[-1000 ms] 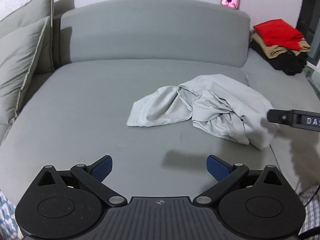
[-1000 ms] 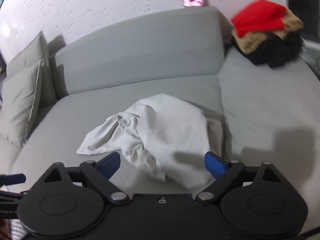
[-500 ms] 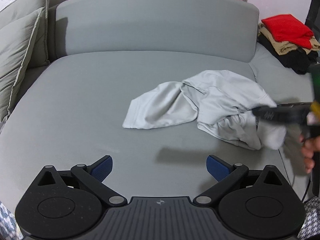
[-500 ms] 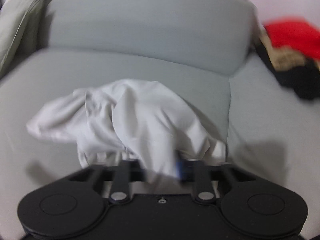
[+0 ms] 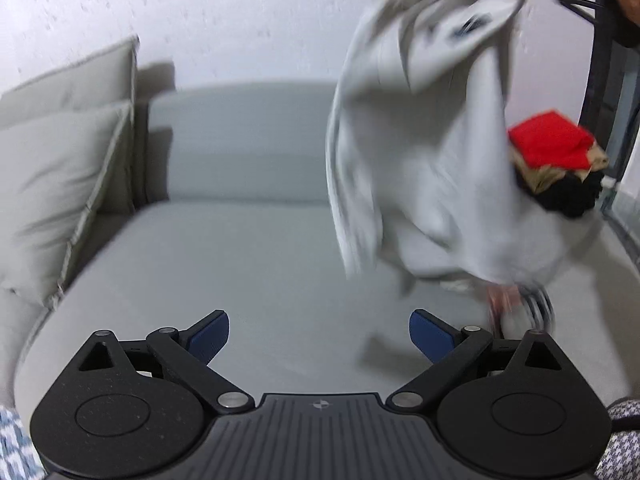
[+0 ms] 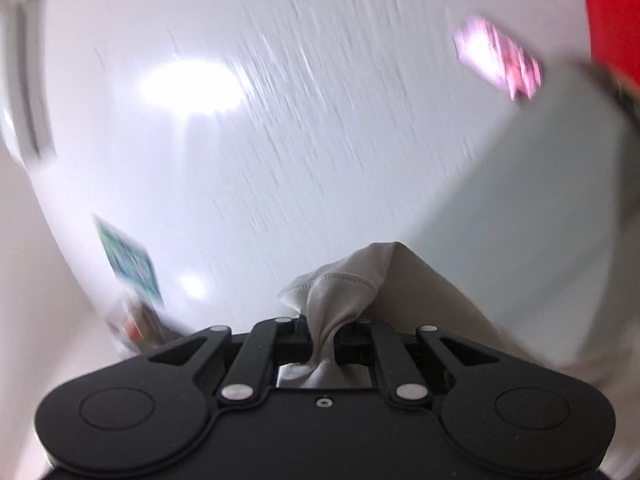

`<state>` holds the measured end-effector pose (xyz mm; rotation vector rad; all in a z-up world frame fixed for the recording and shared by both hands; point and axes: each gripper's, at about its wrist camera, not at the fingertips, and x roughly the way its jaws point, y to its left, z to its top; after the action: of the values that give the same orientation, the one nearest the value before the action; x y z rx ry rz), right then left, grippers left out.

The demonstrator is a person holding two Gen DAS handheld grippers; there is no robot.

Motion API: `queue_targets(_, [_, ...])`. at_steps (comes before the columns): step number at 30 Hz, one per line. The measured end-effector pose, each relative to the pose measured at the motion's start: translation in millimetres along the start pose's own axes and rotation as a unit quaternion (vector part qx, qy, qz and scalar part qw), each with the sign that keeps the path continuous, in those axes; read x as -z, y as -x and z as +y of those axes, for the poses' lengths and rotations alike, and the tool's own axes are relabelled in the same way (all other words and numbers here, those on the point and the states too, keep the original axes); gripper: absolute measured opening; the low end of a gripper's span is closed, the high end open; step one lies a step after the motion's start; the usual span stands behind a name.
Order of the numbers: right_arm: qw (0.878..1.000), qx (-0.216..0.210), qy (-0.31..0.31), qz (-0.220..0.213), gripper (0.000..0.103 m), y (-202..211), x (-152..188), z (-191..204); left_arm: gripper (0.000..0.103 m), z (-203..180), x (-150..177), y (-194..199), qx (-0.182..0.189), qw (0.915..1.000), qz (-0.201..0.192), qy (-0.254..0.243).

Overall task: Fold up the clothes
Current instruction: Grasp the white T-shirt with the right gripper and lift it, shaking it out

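Item: pale grey garment (image 5: 436, 152) — hangs bunched in the upper right of the left wrist frame, its top pinched by the right gripper (image 6: 322, 336), its lower folds trailing just over the sofa seat (image 5: 248, 264). Not folded; no crease or flat layout shows.

Right gripper: fingers pressed together on a gathered wad of the cloth, bottom centre of its own frame.

Left gripper (image 5: 319, 336): blue pads spread wide, nothing between them, low centre of frame over bare seat.

Stack of clothes (image 5: 554, 168) — red on tan on black, right edge of frame, lying in a neat pile; whether folded in this task cannot be told.

Progress, judged: the grey piece has all of its folding left.

Obscured: motion blur smears the garment's hem and a small object (image 5: 516, 304) beneath it; garment type unclear; right wrist view shows mostly wall.
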<state>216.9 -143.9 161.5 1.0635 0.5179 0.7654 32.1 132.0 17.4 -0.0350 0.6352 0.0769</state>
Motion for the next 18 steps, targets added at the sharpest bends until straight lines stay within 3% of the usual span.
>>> queue_targets(3, [0.997, 0.039, -0.018, -0.064, 0.009, 49, -21, -2, 0.097, 7, -1, 17, 0.015, 0.9997, -0.02, -0.002])
queue_targets(5, [0.994, 0.092, -0.007, -0.054, 0.017, 72, -26, -20, 0.097, 9, 2, 24, 0.025, 0.9994, -0.023, -0.007])
queue_targets(6, [0.99, 0.136, -0.004, -0.038, 0.023, 82, -22, -38, 0.097, 8, 6, 26, 0.028, 0.9993, -0.021, -0.011])
queue_targets(7, [0.984, 0.179, -0.001, -0.021, 0.041, 93, -19, -56, 0.097, 7, 10, 25, 0.028, 0.9993, -0.015, -0.018])
queue_targets(9, [0.965, 0.261, -0.018, 0.028, 0.064, 109, -4, -105, 0.097, 2, 19, 21, 0.027, 0.999, 0.001, -0.036])
queue_targets(12, [0.93, 0.356, -0.057, 0.074, 0.065, 141, 21, -175, 0.096, -8, 34, 9, 0.024, 0.9977, 0.031, -0.055])
queue_targets(13, [0.924, 0.368, -0.064, 0.081, 0.065, 149, 31, -192, 0.095, -11, 39, 5, 0.025, 0.9971, 0.041, -0.059])
queue_targets(16, [0.912, 0.393, -0.061, 0.104, 0.065, 165, 56, -216, 0.095, -25, 46, -10, 0.042, 0.9959, 0.06, -0.053])
queue_targets(18, [0.914, 0.387, -0.029, 0.123, 0.065, 159, 68, -219, 0.095, -31, 47, -19, 0.041, 0.9959, 0.061, -0.052])
